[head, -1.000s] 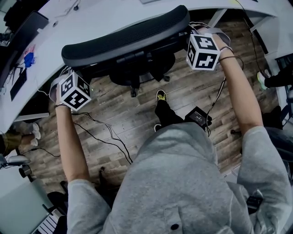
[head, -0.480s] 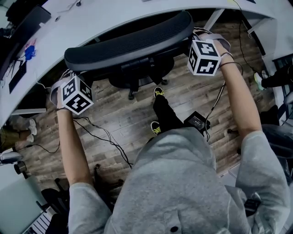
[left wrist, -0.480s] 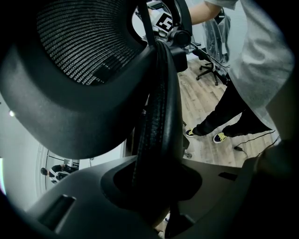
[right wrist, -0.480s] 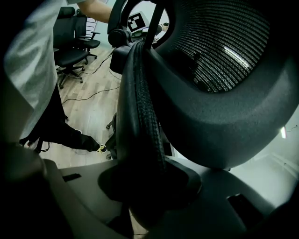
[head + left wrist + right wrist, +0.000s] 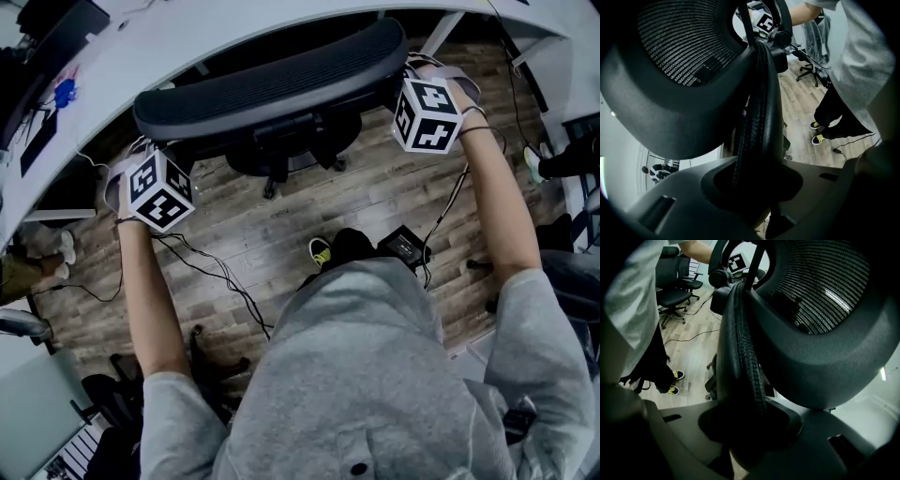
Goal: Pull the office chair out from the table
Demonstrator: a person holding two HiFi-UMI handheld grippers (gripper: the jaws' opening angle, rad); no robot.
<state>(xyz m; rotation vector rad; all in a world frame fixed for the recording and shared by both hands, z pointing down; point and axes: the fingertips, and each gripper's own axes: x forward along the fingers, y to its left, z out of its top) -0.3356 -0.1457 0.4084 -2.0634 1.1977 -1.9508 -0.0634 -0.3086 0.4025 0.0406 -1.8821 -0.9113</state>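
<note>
**A:** Item one, office chair (image 5: 262, 89). Location?

**B:** It stands at the curved table (image 5: 187, 33) with its backrest toward the person. The base is on the wood floor (image 5: 262, 225), near the table's edge. The dark gap between backrest top and table edge is wider than a second ago.

**A:** Item two, left gripper (image 5: 754, 185). Condition?

**B:** The jaws are clamped on the left side edge of the backrest, and the ribbed rim runs straight down between them.

**A:** Item three, right gripper (image 5: 750, 425)?

**B:** The same on the right edge, closed on the rim with the mesh panel just beside it.

**A:** Changes recorded?

**B:** Both grippers have travelled back with the chair, and the grip has not changed. The yellow-soled shoe (image 5: 320, 251) now sits closer under the person's body, which points to a backward step.

**A:** Assessment?

**B:** The pull appears to be under way and only partly complete. The seat likely still needs more clearance. A cable (image 5: 206, 272) lies on the floor behind the chair and may catch the castors.
</note>
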